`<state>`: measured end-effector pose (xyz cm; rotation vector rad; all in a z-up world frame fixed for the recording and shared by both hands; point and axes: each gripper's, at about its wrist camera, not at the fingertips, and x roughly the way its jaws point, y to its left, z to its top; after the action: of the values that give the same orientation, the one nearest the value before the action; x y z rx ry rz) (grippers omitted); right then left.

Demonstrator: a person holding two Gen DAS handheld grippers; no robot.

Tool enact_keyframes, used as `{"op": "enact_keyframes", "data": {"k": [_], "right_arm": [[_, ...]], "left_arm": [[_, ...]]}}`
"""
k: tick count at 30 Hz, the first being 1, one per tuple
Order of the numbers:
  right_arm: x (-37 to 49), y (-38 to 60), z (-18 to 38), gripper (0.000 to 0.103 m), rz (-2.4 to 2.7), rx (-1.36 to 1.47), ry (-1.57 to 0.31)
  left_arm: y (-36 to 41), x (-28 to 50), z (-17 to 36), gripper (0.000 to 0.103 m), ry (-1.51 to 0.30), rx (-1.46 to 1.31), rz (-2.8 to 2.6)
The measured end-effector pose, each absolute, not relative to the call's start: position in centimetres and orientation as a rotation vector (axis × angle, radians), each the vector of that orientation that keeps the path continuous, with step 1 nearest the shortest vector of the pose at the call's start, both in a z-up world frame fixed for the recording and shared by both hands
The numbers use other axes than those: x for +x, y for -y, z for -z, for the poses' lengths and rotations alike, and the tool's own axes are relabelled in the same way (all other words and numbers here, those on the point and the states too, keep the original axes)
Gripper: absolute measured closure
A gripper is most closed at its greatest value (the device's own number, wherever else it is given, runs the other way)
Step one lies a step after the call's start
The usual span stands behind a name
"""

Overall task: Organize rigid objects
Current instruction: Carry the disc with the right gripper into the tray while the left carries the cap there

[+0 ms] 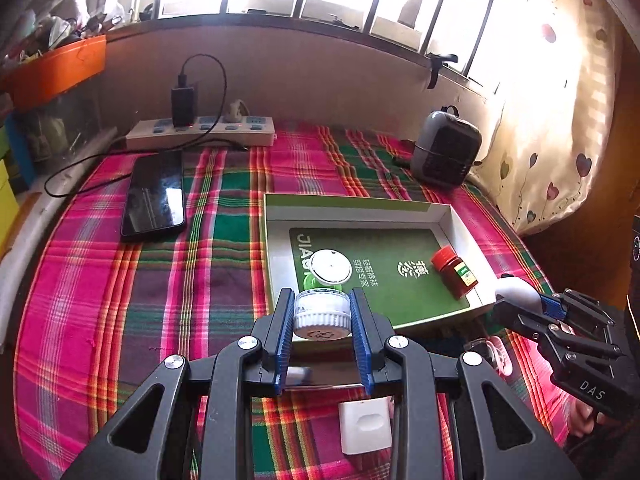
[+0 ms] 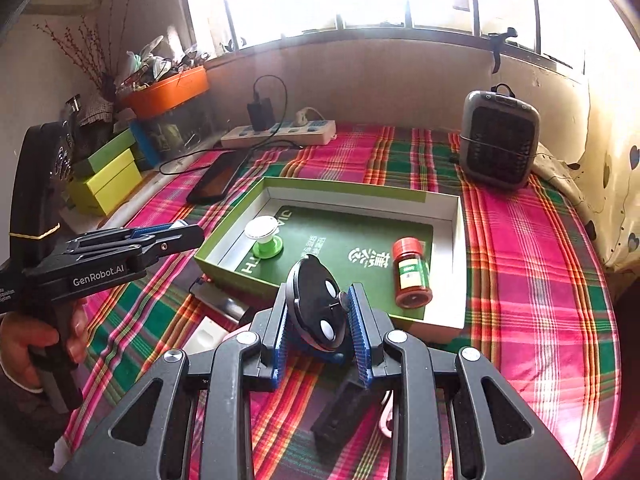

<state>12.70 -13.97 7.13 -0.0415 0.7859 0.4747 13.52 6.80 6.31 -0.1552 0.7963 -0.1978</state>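
We are clamping a white ribbed round jar [image 1: 322, 315] in the left gripper [image 1: 322, 320] just before the shallow green cardboard tray [image 1: 450, 216], ready for dropping inside. The right gripper [image 2: 320, 316] is pinching a black oval mouse-like object [image 2: 316, 304] beside that tray's near edge, where a red-capped spice jar [image 2: 411, 272] is already lying.

A table covered by a pink, green and red plaid cloth [image 1: 208, 264] carries a shallow green-and-white box lid [image 1: 456, 220] at its middle, a black phone [image 1: 154, 196] to the left, a white power strip [image 1: 200, 134] along the back, a grey heater [image 1: 446, 150] back right, and a small white block [image 1: 365, 426] near the front edge.
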Motion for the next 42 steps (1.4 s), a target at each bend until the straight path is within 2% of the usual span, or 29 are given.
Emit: {"op": "enact_keyframes", "data": {"k": [20,42], "right_arm": [[19.8,13.2,-4.7,0.075,-0.461,-0.047,-0.857],[22.2,11.7,-2.2,0.075,-0.444,-0.113,-0.891]], "left_arm": [[-5.1,21.3,-4.7,0.077,-0.84,-0.135,0.219],[-3.9,24.3,-1.8,0.077,-0.901,-0.101,0.212]]}}
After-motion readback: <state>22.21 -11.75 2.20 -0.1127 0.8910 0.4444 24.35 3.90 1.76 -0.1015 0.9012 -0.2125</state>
